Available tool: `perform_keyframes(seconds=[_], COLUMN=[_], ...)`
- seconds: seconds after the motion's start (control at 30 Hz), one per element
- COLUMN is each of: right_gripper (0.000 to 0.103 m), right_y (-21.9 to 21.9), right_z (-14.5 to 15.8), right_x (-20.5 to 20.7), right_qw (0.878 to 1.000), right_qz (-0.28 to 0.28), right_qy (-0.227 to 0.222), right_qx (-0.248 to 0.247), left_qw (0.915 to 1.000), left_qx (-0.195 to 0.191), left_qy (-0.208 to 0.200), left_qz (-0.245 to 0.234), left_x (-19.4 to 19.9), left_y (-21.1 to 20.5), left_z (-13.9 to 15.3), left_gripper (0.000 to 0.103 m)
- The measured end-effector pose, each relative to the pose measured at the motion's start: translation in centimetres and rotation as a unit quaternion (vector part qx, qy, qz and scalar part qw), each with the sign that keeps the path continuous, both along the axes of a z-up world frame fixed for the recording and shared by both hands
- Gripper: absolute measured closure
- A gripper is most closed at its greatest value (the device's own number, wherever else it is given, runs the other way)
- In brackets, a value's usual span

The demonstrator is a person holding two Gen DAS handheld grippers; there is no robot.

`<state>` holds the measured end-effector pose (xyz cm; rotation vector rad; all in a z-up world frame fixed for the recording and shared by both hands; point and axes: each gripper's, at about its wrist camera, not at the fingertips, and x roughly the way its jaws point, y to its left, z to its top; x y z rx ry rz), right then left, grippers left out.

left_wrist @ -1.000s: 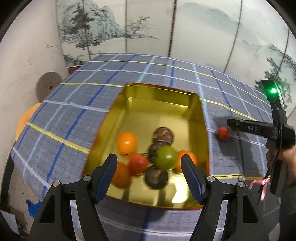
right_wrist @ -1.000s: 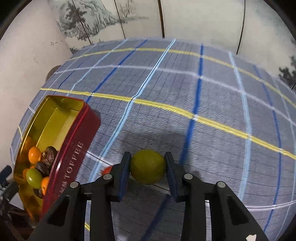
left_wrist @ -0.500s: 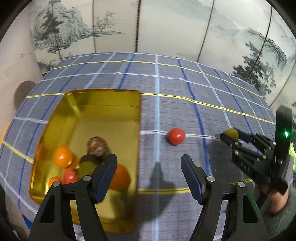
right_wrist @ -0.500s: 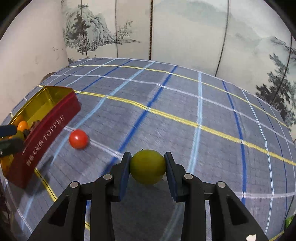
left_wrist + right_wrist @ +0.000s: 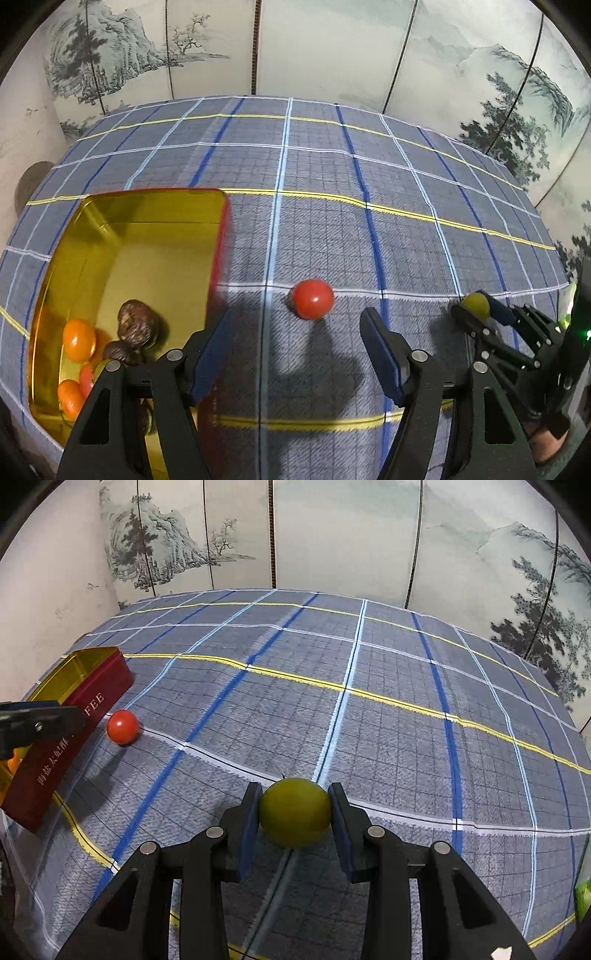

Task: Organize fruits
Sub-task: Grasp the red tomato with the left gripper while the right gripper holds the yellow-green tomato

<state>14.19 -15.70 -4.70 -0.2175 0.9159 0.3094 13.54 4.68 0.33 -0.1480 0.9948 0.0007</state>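
- Our right gripper (image 5: 295, 812) is clamping the green fruit (image 5: 294, 811) above the table (image 5: 388, 731).
- Our left gripper (image 5: 295, 354) is closing on nothing, hovering near the red fruit (image 5: 312, 298) lying beside the tin (image 5: 122, 258).

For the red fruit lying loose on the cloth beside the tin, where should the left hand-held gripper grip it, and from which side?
Grip the red fruit across its widest middle, coming down from above. It is a small smooth ball resting on the flat tablecloth, apart from the tin, with bare cloth on both sides for the fingers. The left hand-held gripper, jaws closing with nothing between them, already points at it.
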Motion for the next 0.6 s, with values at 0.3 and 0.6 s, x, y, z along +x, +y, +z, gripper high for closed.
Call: perform_keyframes(seconds=[0.3,0.6], right_gripper=[0.069,0.068], right_y=[0.3,0.5], right_z=[-0.2,-0.2], right_x=[-0.2,-0.3], right_qw=[1.000,1.000], right_qz=[0.001,0.000], right_qy=[-0.009,-0.007], right_qx=[-0.008,-0.004], left_qw=[0.9998,0.9994], left_qx=[-0.009,0.013], left_qy=[0.015,0.025], left_qz=[-0.009,-0.021], left_x=[1.7,3.3], left_y=[-0.5,-1.5], left_z=[-1.2,-2.8], left_gripper=[0.044,0.053])
